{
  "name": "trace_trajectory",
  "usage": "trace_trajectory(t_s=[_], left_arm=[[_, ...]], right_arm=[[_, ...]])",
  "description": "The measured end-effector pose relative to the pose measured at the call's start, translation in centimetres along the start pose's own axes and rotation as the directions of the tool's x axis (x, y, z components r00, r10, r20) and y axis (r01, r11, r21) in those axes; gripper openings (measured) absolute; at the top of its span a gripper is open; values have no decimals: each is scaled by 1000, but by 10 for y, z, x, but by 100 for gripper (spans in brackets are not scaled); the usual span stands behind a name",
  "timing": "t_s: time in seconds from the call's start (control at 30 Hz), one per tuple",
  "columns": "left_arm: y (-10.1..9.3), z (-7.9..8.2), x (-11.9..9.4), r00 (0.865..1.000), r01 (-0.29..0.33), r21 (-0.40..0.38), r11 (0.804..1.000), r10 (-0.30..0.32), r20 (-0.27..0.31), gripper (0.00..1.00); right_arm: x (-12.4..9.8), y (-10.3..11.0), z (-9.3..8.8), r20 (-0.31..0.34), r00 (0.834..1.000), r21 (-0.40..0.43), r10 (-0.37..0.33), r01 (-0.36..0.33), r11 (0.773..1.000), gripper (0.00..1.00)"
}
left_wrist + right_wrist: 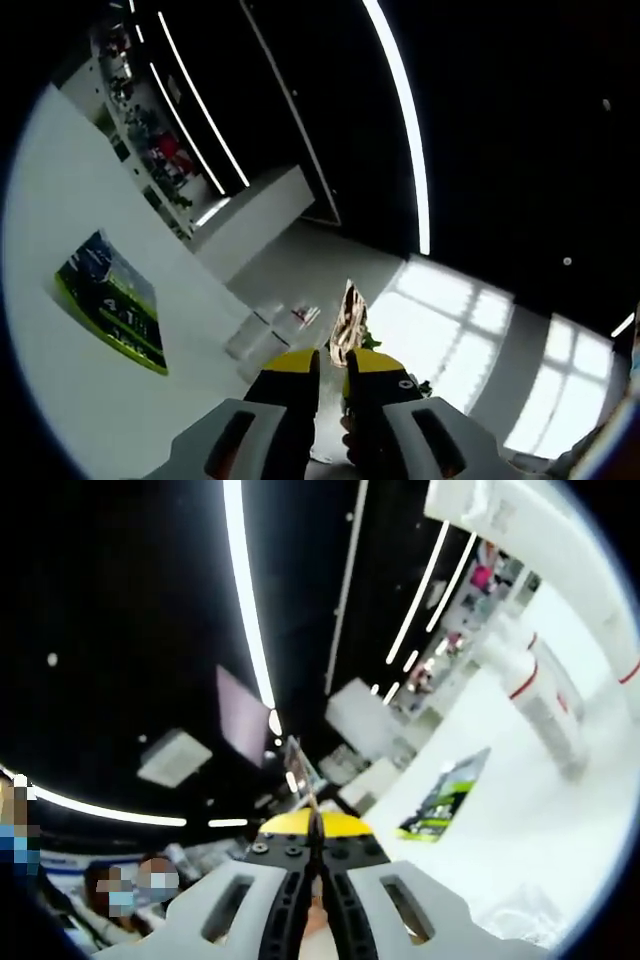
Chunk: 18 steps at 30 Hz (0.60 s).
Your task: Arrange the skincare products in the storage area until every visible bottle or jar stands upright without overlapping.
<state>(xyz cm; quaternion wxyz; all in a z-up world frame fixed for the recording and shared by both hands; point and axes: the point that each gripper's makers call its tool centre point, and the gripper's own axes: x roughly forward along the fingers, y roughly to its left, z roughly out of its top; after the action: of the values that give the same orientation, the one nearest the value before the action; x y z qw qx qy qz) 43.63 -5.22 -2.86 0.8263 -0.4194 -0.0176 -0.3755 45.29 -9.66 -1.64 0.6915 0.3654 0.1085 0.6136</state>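
Yellow-tipped left tongs (332, 365) stand slightly parted, empty; right tongs (312, 825) are closed, empty. Both aim upward at ceiling lights (400, 110), 12 o'clock. Skincare products unlocated. Next: lower toward the counter.

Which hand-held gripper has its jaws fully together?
The right hand-held gripper: its yellow tips meet; the left hand-held gripper shows a dark gap between its tips.

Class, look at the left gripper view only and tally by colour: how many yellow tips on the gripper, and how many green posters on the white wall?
Yellow tips on the left gripper: 2
Green poster: 1
Total: 3
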Motion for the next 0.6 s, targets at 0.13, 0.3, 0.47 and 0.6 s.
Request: trace_trajectory(t_s=[0.13,0.3,0.47,0.6], left_arm=[[-2,-2,-1,1000,0,-4,1000,0,-10,1],[-6,-3,-2,1000,9,-25,1000,-10,-15,1],[-2,-5,-4,999,-32,-41,999,30,-36,0],[7,-3,-2,997,-77,-42,996,75,-34,0]], right_arm=[[0,1,-2,-8,1000,-1,2,-2,1000,0],[-1,0,-2,-8,1000,1,-4,4,1000,0],[-1,-12,-5,-41,996,-87,-78,75,993,1],[-1,-16,-7,-53,988,-202,-144,130,971,2]])
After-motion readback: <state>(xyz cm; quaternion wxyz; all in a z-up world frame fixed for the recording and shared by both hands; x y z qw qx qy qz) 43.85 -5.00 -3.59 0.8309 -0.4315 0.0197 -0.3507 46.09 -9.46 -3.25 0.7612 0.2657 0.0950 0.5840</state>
